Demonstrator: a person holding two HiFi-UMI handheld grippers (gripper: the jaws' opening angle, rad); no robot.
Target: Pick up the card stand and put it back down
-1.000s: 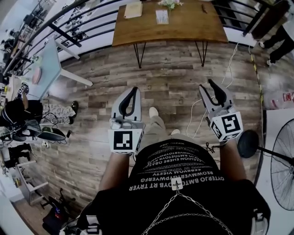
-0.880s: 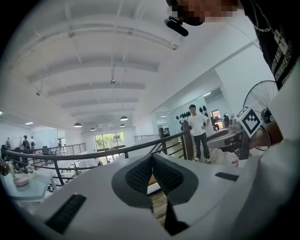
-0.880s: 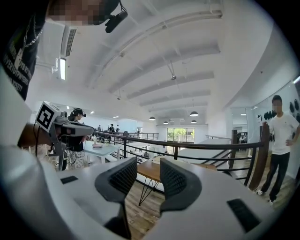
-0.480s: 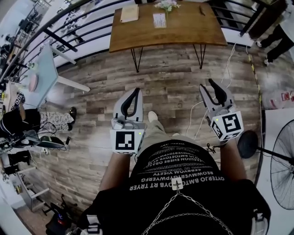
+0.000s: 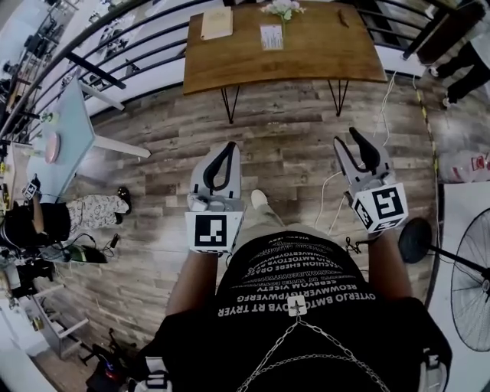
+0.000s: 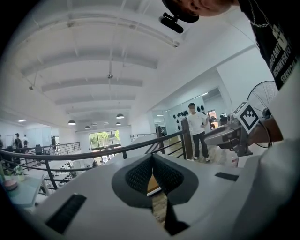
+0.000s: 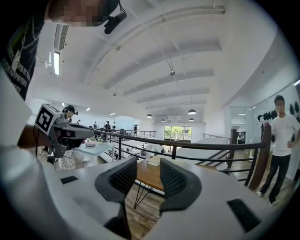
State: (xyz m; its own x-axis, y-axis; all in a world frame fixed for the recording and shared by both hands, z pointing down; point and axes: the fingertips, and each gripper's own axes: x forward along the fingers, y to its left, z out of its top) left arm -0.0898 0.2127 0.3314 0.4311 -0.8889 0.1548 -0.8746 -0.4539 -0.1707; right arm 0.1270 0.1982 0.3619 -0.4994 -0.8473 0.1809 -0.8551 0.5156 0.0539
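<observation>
L gripper [image 5: 227, 147] is held over the wood floor [image 5: 283, 153] w/ jaws clenched, tips met, nothing betw. them. R gripper [image 5: 351, 140] is held alongside, jaws parted & empty. Card stand [image 5: 271, 36] is seen upright on the table [image 5: 321, 53], just beside the flowers [image 5: 283, 8], well apart from both grippers.

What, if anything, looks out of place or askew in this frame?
Nothing stands out. The card stand sits on the table beside the flowers, and nothing there has spilled. The only loose item is a white cable trailing over the floor.
</observation>
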